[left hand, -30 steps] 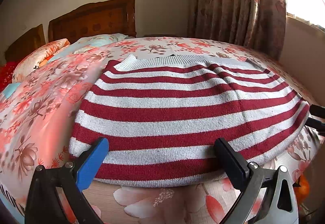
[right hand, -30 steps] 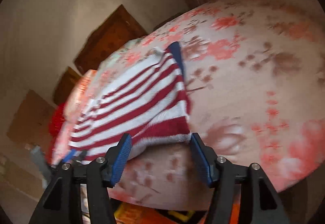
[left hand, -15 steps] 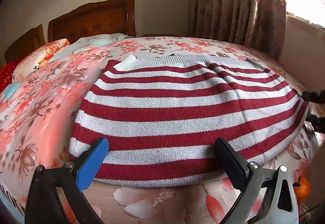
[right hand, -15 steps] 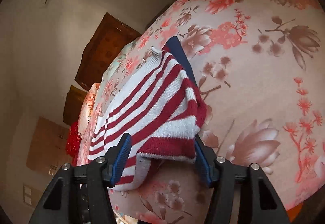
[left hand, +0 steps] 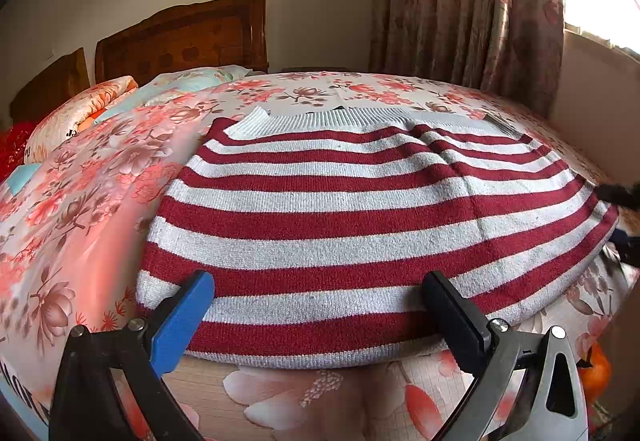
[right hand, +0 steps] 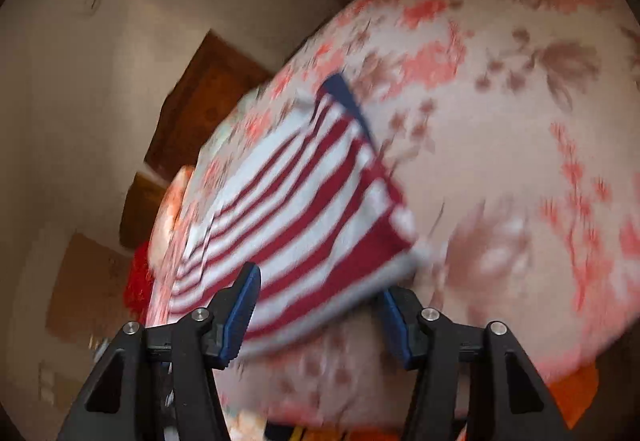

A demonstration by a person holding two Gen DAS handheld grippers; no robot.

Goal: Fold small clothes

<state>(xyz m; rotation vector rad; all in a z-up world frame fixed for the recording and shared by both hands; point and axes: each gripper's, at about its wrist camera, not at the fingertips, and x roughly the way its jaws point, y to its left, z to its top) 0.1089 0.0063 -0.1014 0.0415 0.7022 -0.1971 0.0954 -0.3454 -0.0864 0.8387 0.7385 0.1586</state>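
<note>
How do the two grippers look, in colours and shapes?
Both are black two-finger frames with triangular cut-outs and silver bolts. The left gripper shows one blue pad and one black finger. The right gripper has dark blue ribbed pads. No cables or sleeves show.

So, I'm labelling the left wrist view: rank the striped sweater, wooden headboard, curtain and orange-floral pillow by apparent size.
1. striped sweater, by far
2. curtain
3. wooden headboard; close to the curtain, so unsure
4. orange-floral pillow

The sweater lies nearest the camera, which inflates it.
</note>
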